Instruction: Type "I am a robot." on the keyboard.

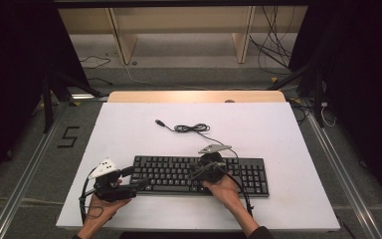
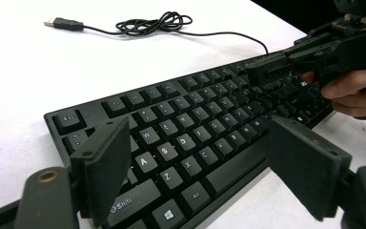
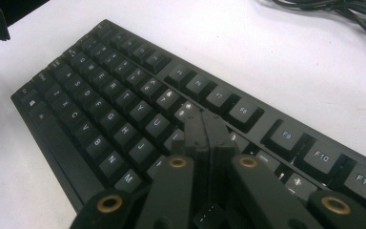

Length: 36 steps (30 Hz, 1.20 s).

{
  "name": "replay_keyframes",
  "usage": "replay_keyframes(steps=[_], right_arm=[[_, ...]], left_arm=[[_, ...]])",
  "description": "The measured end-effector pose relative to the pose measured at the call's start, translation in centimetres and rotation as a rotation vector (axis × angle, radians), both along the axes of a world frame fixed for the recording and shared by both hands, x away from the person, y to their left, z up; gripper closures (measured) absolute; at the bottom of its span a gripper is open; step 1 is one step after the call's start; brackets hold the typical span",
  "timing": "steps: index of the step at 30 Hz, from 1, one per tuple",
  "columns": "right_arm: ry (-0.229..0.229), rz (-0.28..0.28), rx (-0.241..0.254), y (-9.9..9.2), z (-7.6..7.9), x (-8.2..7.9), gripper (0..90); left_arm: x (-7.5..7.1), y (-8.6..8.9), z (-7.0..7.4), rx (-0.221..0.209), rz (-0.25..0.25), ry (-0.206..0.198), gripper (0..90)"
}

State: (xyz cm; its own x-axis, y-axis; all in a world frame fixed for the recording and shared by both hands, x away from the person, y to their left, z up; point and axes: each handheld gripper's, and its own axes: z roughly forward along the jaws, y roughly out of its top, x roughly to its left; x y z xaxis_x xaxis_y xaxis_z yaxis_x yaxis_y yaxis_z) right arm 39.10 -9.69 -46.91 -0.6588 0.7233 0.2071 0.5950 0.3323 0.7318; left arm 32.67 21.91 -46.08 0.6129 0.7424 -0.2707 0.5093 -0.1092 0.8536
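High view: black keyboard (image 1: 201,174) flat on the white table (image 1: 129,129), near the front edge, cable (image 1: 191,128) trailing back to a loose coil and a USB plug (image 1: 159,122). Right gripper (image 1: 204,169) over the middle of the key field, hand behind it, forearm entering from the bottom edge. Left gripper (image 1: 134,178) at the keyboard's left end, held low and pointing along the board. Probably key pressing or typing in progress with the right tool; nothing here to tell how many keys are done or left.

Left gripper view: jaws wide apart, nothing between the pads, straddling the near left corner of the keyboard (image 2: 181,143) above the Shift and Alt keys without visibly touching. Right gripper (image 2: 262,71) farther off, tip lowered onto the upper key rows, fingers (image 2: 352,90) wrapped round its body.

Right gripper view: jaws pressed together into a single narrow tip, holding nothing, pointed steeply down at the number row of the keyboard (image 3: 124,114), near U and I. Contact with a key likely but not certain.
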Motion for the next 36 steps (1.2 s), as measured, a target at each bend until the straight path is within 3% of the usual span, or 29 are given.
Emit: replay_keyframes(steps=[25, 36], right_arm=[[0.018, 0.003, -0.031, 0.3, -1.0, 0.0, 90.0], [0.013, -0.006, -0.023, 0.3, -1.0, -0.2, 90.0]], left_arm=[[0.0, 0.0, 0.0, 0.0, 0.0, 0.001, 22.9], [0.0, 0.0, 0.0, 0.001, 0.003, 0.001, 22.9]])
